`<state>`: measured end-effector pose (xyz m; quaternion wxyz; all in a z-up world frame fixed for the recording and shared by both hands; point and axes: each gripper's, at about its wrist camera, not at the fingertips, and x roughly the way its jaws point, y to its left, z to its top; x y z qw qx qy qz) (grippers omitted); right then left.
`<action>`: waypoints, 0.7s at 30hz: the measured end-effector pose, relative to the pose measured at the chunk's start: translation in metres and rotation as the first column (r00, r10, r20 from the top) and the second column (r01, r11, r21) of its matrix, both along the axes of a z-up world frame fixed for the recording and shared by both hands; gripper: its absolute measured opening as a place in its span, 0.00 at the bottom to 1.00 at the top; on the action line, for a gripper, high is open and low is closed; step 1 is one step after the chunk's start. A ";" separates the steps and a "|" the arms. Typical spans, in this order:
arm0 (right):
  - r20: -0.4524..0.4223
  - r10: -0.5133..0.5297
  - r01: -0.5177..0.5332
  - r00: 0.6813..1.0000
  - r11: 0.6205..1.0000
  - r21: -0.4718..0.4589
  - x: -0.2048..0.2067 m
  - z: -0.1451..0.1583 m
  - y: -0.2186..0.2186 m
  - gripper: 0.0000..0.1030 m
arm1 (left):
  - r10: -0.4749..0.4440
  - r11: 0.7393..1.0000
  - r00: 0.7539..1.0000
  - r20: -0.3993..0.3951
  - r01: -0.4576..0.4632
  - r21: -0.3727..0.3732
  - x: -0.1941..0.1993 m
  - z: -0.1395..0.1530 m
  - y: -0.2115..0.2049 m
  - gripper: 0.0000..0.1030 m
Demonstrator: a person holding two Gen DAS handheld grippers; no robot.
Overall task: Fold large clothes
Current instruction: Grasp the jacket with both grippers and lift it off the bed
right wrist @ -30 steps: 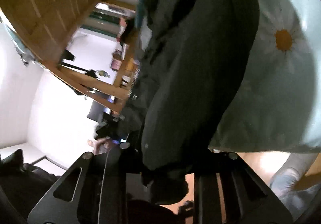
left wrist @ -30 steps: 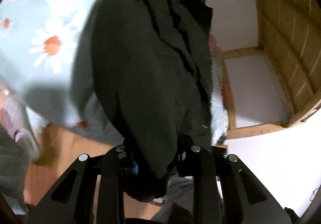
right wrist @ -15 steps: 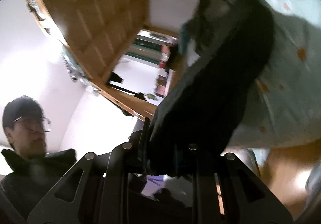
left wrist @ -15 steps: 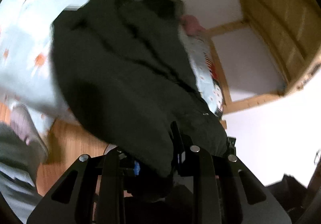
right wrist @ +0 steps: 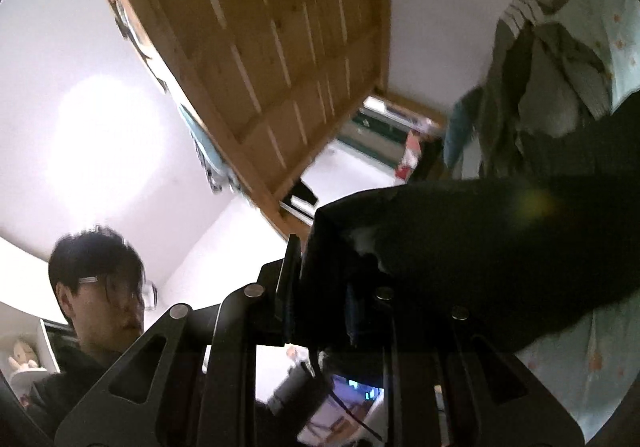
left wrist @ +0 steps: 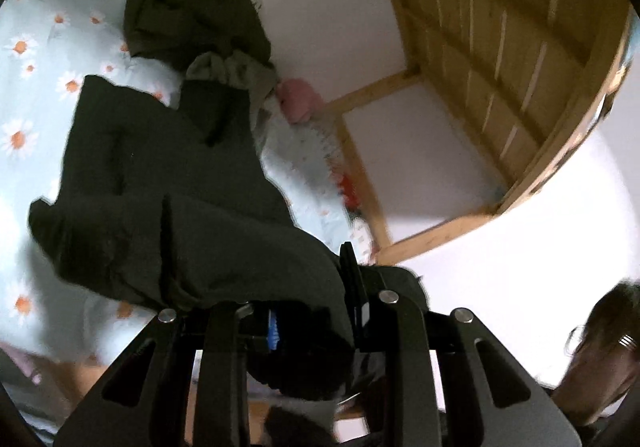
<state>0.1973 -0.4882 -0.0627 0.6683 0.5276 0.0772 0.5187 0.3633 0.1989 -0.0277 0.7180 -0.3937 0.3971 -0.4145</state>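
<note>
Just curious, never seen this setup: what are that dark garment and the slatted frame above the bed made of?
The dark garment looks like soft matte woven cloth, possibly cotton: it drapes and creases without shine. The slatted frame looks like pale unpainted wood, probably pine, with visible grain.

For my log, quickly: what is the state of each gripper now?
Left gripper: shut on the dark garment.
Right gripper: shut on the same dark garment.

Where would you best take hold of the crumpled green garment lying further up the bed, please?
I would grip the green garment at its near lower edge, coming from the foot of the bed. That edge looks free, lying on the daisy sheet, while the far side bunches against the wall. Both grippers, left and right, are shut on the dark jacket.
</note>
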 end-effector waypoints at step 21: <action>-0.335 -0.244 0.262 0.910 0.965 0.010 0.251 -0.032 -0.026 0.19 | 0.110 0.993 0.992 -0.059 -0.108 0.038 0.242 -0.031 -0.007 0.23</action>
